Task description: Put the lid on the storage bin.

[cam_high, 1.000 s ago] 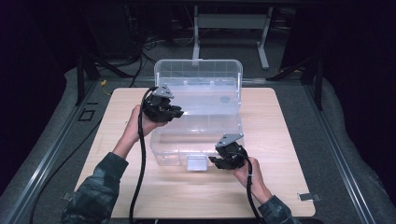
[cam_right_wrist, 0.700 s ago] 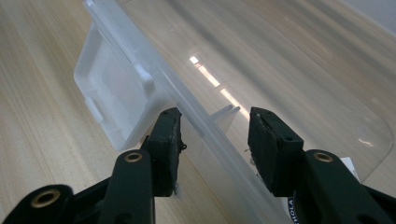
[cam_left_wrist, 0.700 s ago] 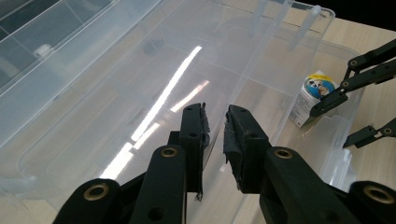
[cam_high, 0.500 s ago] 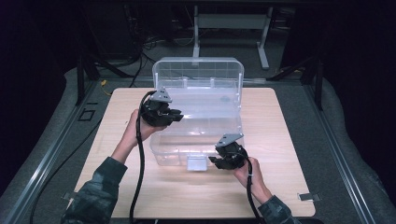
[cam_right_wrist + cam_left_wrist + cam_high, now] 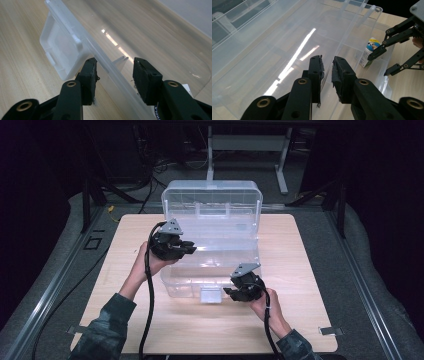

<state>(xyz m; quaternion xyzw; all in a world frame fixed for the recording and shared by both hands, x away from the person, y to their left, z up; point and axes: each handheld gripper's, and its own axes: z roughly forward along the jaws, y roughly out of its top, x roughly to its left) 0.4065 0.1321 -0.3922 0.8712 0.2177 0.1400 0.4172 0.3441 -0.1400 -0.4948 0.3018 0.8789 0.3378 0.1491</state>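
1. The left gripper (image 5: 327, 68) had pinched the left wall of the clear plastic storage box (image 5: 210, 247), pads (image 5: 340, 75) tight on the thin plastic, apparently to steady it.
2. The right gripper (image 5: 115, 75) straddled the front rim beside the white latch (image 5: 61, 53), jaws partly apart; whether the pads pressed could not be told.
3. The box sat mid-table (image 5: 300, 320), lid (image 5: 212, 195) raised behind, a small carton (image 5: 369, 51) inside near the front wall.

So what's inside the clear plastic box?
One small carton with a blue cartoon label stands inside the clear plastic box, near its front wall. Its base is blurred by the plastic.
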